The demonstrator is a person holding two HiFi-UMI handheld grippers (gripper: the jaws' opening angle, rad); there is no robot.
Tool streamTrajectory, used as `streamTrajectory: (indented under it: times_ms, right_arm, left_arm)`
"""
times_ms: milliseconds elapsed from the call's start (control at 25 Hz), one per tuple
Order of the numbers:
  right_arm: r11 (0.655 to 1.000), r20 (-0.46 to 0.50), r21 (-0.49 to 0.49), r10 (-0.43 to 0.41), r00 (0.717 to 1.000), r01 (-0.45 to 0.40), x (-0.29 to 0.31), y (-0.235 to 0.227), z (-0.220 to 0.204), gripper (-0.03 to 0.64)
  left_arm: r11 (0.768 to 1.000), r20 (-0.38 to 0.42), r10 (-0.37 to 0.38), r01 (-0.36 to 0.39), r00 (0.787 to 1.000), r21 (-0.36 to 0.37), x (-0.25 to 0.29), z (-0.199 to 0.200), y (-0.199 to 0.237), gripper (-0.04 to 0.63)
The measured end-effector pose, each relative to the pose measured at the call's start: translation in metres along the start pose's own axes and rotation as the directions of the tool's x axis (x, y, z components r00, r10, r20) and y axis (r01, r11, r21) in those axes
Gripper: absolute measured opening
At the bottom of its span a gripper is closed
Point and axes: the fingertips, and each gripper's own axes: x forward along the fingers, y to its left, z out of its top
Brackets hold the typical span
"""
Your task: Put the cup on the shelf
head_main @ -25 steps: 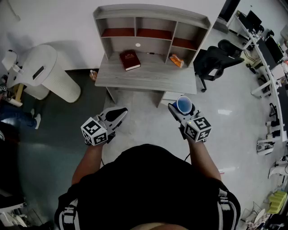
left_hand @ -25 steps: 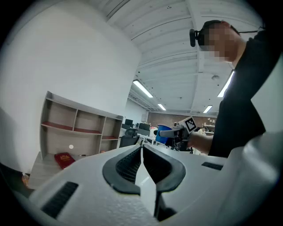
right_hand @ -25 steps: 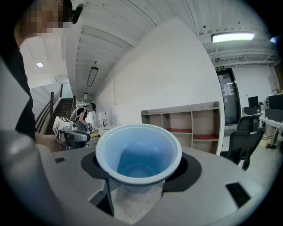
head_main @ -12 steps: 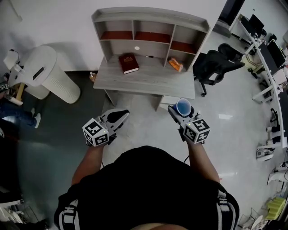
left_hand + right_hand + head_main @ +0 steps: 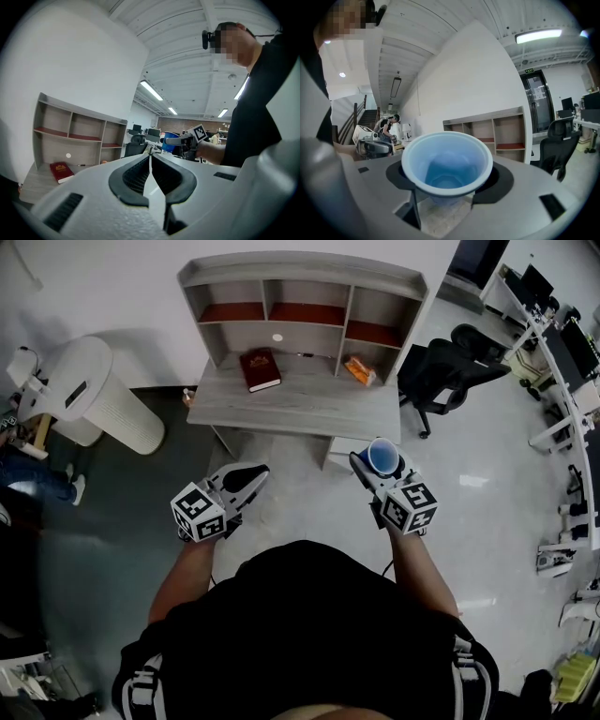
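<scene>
Right gripper (image 5: 373, 465) has the blue cup (image 5: 382, 456) upright, jaws spread wide around its body just below the rim. It hangs over the floor, short of the desk (image 5: 295, 404) at its right front corner. The cup looks empty, thin-walled and disposable, so I'd call it light, easily squashed and a bit slick. A gentle squeeze under the rim, where the lip stiffens it, looks right.

Left gripper (image 5: 246, 476) is pinched together on nothing, out to the side.

Now the room. On the shelf unit (image 5: 300, 296), the three upper bays with red floors look bare. Lower down, an orange packet (image 5: 357, 368) sits on the right and a red book (image 5: 260, 368) lies left of centre. The dividers and top board are the edges to clear. The office chair (image 5: 445, 362) crowds the right flank.
</scene>
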Motion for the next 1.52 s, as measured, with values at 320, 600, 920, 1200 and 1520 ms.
streamTrajectory:
  times_ms: [320,600,920,1200,1520]
  right_arm:
    - [1.000,0.001,0.015,0.009,1.000,-0.009,-0.010,-0.024,-0.001,0.303]
    - [0.999,-0.017,0.024,0.023,1.000,-0.023,-0.006,-0.032,-0.004,0.302]
    - [1.000,-0.020,0.015,-0.007,1.000,0.007,-0.003,-0.041,0.000,0.304]
    - [0.999,-0.027,0.019,-0.035,0.999,0.036,0.018,-0.044,0.002,0.304]
    - [0.995,-0.047,0.041,-0.086,0.995,0.088,0.050,-0.058,0.001,0.304]
  left_arm:
    - [1.000,-0.003,-0.012,0.012,1.000,-0.013,0.032,-0.007,-0.016,0.021]
    - [1.000,-0.008,0.014,-0.014,1.000,-0.017,0.033,-0.007,-0.008,0.021]
    - [0.999,-0.002,-0.005,0.005,1.000,-0.039,0.039,-0.015,0.010,0.021]
    - [0.997,0.044,-0.046,0.049,0.998,-0.064,0.045,0.002,0.041,0.021]
    - [0.995,0.031,-0.074,0.076,0.997,-0.070,0.058,0.009,0.096,0.021]
